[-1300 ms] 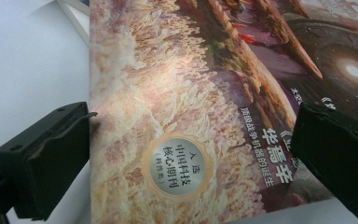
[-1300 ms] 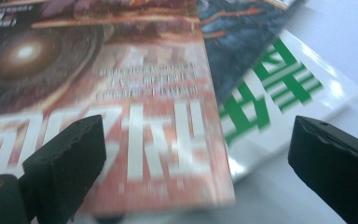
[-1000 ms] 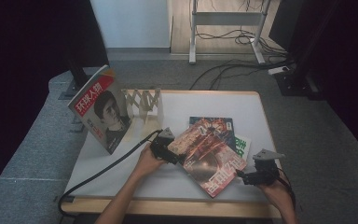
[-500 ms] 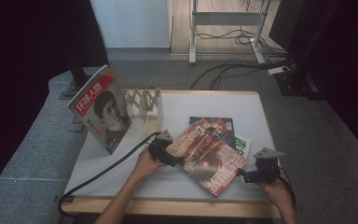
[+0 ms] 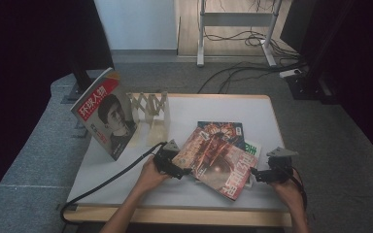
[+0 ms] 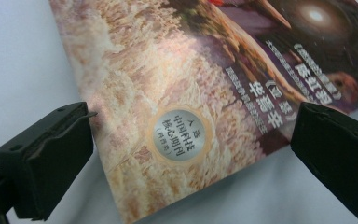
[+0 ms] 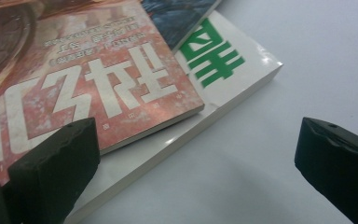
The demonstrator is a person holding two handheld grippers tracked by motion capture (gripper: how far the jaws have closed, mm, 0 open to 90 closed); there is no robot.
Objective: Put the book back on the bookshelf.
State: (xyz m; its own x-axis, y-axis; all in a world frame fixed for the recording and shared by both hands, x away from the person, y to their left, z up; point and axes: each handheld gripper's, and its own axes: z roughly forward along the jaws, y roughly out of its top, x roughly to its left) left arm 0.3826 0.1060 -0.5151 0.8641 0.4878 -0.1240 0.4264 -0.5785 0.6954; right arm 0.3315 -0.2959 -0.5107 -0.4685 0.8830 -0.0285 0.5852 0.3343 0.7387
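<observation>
A red-brown magazine (image 5: 217, 158) lies askew on top of a small stack on the white table (image 5: 213, 107). Under it are a dark blue magazine (image 5: 222, 127) and a white book with green characters (image 5: 252, 147). My left gripper (image 5: 175, 167) is at the top magazine's left corner. In the left gripper view the open left gripper (image 6: 193, 116) has that corner of the red-brown magazine (image 6: 182, 84) between its jaws. My right gripper (image 5: 264, 175) is open by the stack's right corner. The right gripper (image 7: 198, 126) has nothing between its jaws, beside the white book (image 7: 214, 60) and red-brown magazine (image 7: 74, 84).
A magazine with a portrait cover (image 5: 108, 114) leans upright at the left end of a wooden folding rack (image 5: 150, 109) at the table's back left. Black cables (image 5: 107, 182) trail from the grippers over the front edge. Beyond the table are floor cables and a metal frame (image 5: 238, 19).
The top magazine has turned slightly on the stack. My left gripper has slid a little toward the near side along its corner. The right gripper has barely moved.
</observation>
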